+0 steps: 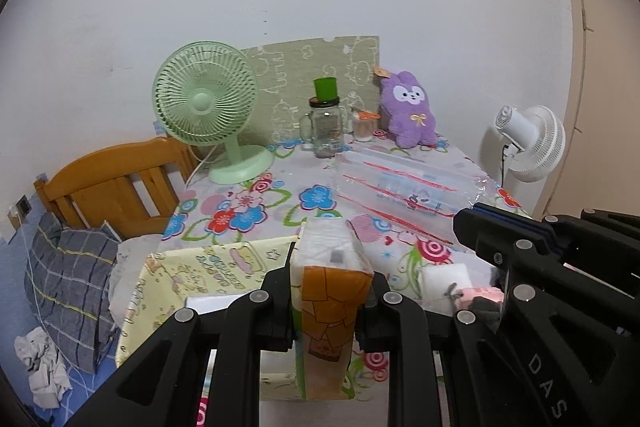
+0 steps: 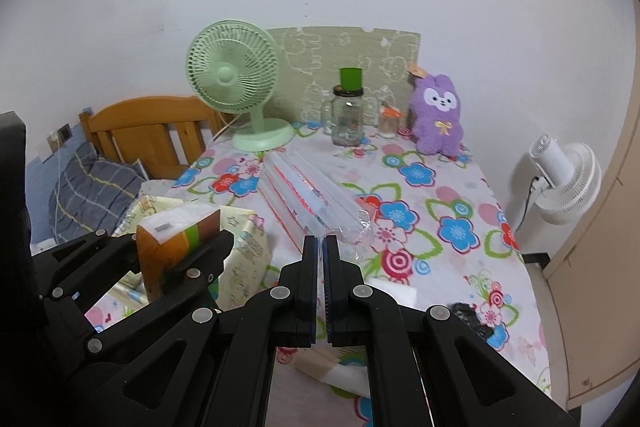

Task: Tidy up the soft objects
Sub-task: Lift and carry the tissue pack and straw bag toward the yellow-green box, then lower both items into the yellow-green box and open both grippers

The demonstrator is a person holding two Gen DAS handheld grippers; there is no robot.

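Note:
My left gripper (image 1: 330, 285) is shut on an orange and white tissue pack (image 1: 330, 291) and holds it upright above a pale yellow fabric box (image 1: 208, 267). The pack (image 2: 176, 239) and the left gripper (image 2: 180, 259) also show in the right wrist view, over the box (image 2: 244, 251). My right gripper (image 2: 321, 247) is shut and empty, just in front of a clear plastic pack with red stripes (image 2: 316, 195). That pack (image 1: 404, 187) lies on the flowered tablecloth (image 1: 248, 203). A purple plush rabbit (image 1: 408, 113) sits at the back right.
A green desk fan (image 1: 208, 111), a glass jar with a green cup on it (image 1: 326, 123) and a small jar (image 1: 364, 125) stand at the back. A white fan (image 2: 564, 179) stands right of the table. A wooden bed headboard (image 1: 108, 183) and plaid pillow (image 1: 68, 279) are left.

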